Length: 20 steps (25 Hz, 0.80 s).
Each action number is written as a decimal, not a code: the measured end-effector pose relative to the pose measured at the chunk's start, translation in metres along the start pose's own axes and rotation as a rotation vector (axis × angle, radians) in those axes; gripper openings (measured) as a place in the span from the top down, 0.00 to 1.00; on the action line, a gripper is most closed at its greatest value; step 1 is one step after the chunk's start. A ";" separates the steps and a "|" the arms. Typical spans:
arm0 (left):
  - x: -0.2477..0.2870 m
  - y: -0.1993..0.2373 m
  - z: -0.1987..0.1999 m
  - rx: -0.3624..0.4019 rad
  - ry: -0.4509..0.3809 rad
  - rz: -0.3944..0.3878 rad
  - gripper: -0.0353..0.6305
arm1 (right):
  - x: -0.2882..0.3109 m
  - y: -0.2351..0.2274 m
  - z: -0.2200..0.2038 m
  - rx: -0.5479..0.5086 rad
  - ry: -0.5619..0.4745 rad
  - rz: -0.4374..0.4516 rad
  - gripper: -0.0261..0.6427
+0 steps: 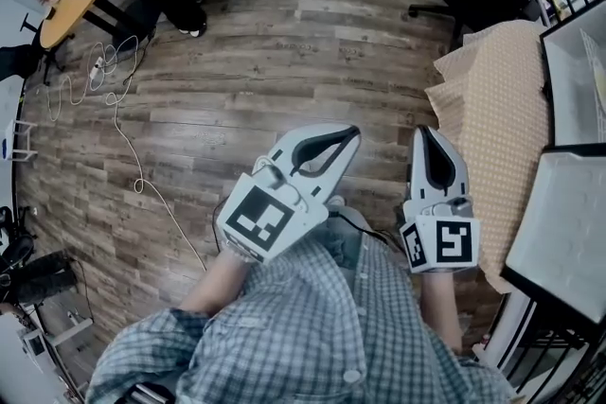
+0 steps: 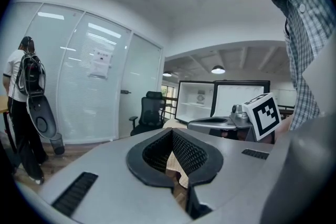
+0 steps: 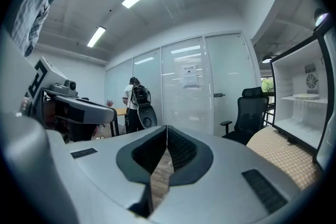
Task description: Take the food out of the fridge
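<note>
Seemingly clear of the fridge (image 3: 302, 113) edge: left gripper (image 1: 354, 131), right gripper (image 1: 421, 131), jaws pressed together.

The right gripper (image 3: 167, 131) fills the lower frame, its 2 grey jaws pressed together at the tips with nothing between them. Wood floor (image 3: 159, 181) shows through the gap behind the tips. The left gripper (image 3: 107, 107) juts in at left. Beyond, a person wearing a backpack (image 3: 134, 105) stands by a glass wall (image 3: 226, 81). At right are a black office chair (image 3: 247, 113), a checked cloth (image 3: 283, 157) and an open white fridge (image 3: 299, 71).
</note>
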State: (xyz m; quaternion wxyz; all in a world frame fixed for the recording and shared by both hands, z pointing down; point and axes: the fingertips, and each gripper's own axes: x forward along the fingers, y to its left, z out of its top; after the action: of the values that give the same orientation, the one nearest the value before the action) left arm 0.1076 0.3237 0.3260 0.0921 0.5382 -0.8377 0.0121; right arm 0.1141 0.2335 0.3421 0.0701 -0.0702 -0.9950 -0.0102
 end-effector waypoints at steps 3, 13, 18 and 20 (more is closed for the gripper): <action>0.017 0.010 -0.001 0.002 0.003 -0.025 0.94 | 0.009 -0.013 0.000 -0.010 -0.002 -0.026 0.94; 0.085 0.075 0.020 0.026 -0.003 -0.166 0.94 | 0.072 -0.058 0.011 -0.001 0.017 -0.188 0.94; 0.112 0.117 0.035 0.040 -0.006 -0.244 0.94 | 0.111 -0.069 0.025 -0.013 0.018 -0.266 0.94; 0.123 0.131 0.037 0.040 -0.001 -0.277 0.94 | 0.123 -0.072 0.028 -0.018 0.020 -0.301 0.94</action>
State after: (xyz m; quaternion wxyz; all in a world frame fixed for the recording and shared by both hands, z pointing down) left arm -0.0659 0.2636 0.3203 0.0817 0.6506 -0.7548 0.0158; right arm -0.0207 0.1804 0.3312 0.0770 0.0794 -0.9934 -0.0304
